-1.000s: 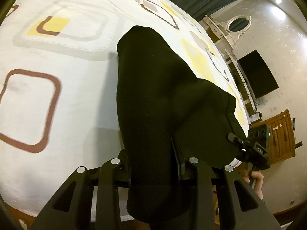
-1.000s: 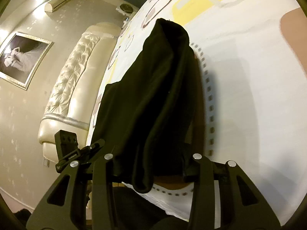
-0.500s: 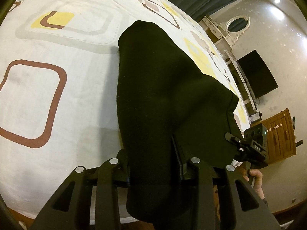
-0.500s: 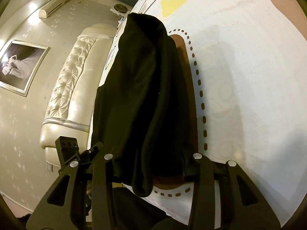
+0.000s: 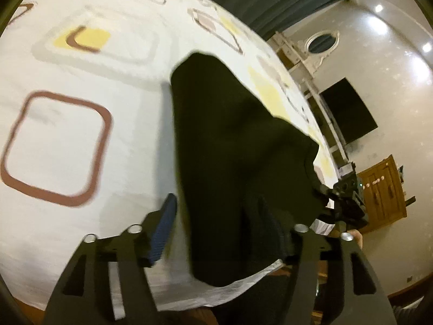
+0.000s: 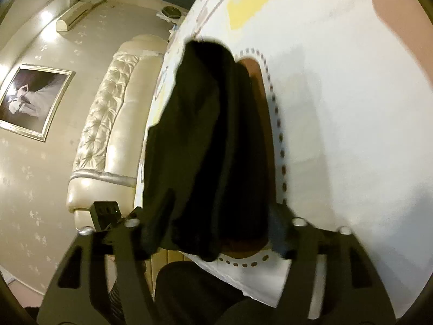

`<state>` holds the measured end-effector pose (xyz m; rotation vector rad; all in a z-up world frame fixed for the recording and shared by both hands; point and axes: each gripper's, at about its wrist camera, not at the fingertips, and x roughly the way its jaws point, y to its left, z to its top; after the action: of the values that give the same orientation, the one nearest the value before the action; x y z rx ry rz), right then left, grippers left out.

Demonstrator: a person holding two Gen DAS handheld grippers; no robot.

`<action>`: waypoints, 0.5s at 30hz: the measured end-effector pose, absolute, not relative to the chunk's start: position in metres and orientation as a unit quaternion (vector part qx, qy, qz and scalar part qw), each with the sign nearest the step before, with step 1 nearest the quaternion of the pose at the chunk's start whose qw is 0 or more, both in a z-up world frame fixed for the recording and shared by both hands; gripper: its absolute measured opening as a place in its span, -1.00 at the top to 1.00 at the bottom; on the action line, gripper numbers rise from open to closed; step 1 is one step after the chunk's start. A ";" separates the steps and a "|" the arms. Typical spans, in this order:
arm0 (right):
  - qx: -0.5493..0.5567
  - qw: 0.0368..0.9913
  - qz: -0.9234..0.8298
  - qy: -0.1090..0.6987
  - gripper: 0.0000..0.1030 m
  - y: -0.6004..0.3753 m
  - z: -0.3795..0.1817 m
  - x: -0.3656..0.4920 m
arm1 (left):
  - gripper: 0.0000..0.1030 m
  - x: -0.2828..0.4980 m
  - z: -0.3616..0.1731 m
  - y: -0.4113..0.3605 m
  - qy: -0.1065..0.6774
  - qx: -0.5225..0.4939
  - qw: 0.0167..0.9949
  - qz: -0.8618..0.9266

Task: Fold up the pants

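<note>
The pants point(image 5: 230, 146) lie on the bed point(image 5: 81, 149), long way running straight out from both tools. The left tool point(image 5: 224, 230) and right tool point(image 6: 216, 233) are opening, the near end loose between them

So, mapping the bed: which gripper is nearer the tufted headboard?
Left. The left gripper is on the side of the black pants facing the tufted headboard; the right gripper, on the other. Both are opening, pants between their jaws.
</note>
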<state>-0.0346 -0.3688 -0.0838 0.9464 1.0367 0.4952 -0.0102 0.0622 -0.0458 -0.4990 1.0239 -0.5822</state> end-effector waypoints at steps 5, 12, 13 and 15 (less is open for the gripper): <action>0.434 0.746 0.210 0.460 -0.64 -0.389 -0.079 -0.008 | -0.32 0.024 -0.051 0.070 0.481 -0.251 0.795 -0.272; 0.452 0.731 0.221 0.460 -0.67 -0.387 -0.090 0.051 | -0.41 0.093 -0.061 0.050 0.499 -0.257 0.781 -0.275; 0.449 0.731 0.223 0.463 -0.67 -0.386 -0.090 0.056 | -0.46 0.100 -0.063 0.047 0.501 -0.258 0.778 -0.277; 0.441 0.731 0.224 0.470 -0.68 -0.380 -0.092 0.067 | -0.47 0.113 -0.066 0.043 0.508 -0.256 0.774 -0.276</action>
<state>0.0673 -0.3800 -0.0917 0.9698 1.0351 0.4935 0.1131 0.0432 -0.0663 -0.5552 1.1007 -0.5982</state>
